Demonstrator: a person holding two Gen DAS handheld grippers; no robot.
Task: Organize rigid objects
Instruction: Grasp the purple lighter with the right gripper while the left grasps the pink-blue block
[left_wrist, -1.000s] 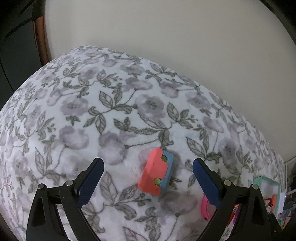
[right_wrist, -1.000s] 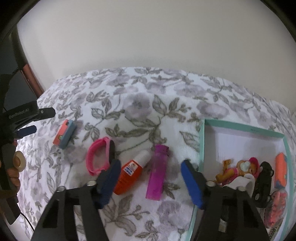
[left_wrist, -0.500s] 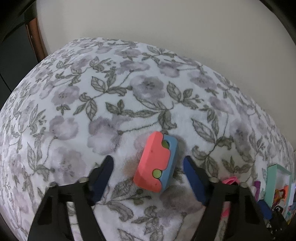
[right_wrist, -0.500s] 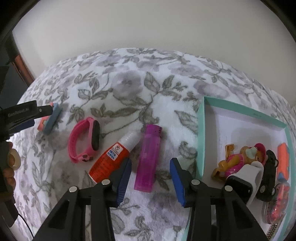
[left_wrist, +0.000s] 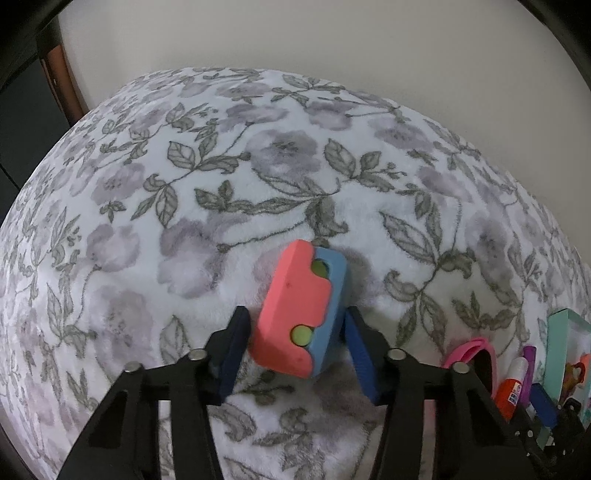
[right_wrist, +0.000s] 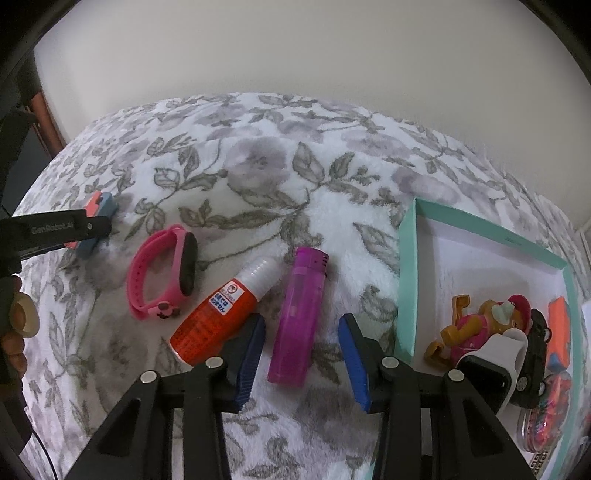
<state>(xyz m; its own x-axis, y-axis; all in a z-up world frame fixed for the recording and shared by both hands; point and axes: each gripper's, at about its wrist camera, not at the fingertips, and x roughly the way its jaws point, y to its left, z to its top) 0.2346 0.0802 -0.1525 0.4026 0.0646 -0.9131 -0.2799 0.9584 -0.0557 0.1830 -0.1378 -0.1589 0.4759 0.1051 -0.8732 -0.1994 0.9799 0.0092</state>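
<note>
We are mid-pickup: the left gripper, just closing, pinches the pink-and-blue block on the floral blanket, the right gripper, also closing, straddles the purple lighter untouched; next, grip, lift, carry to the teal box.

Blanket: white w/ grey-purple flowers, grey-green leaves. Toy block: coral-red face, blue back, two yellow-green dots. Gripper pads: dark blue, frames black. Wristband: pink, black face. Glue bottle: orange-red, clear cap, blue-white label. Lighter: translucent purple. Box: teal rim, white inside. Figurine: brown & pink.
</note>
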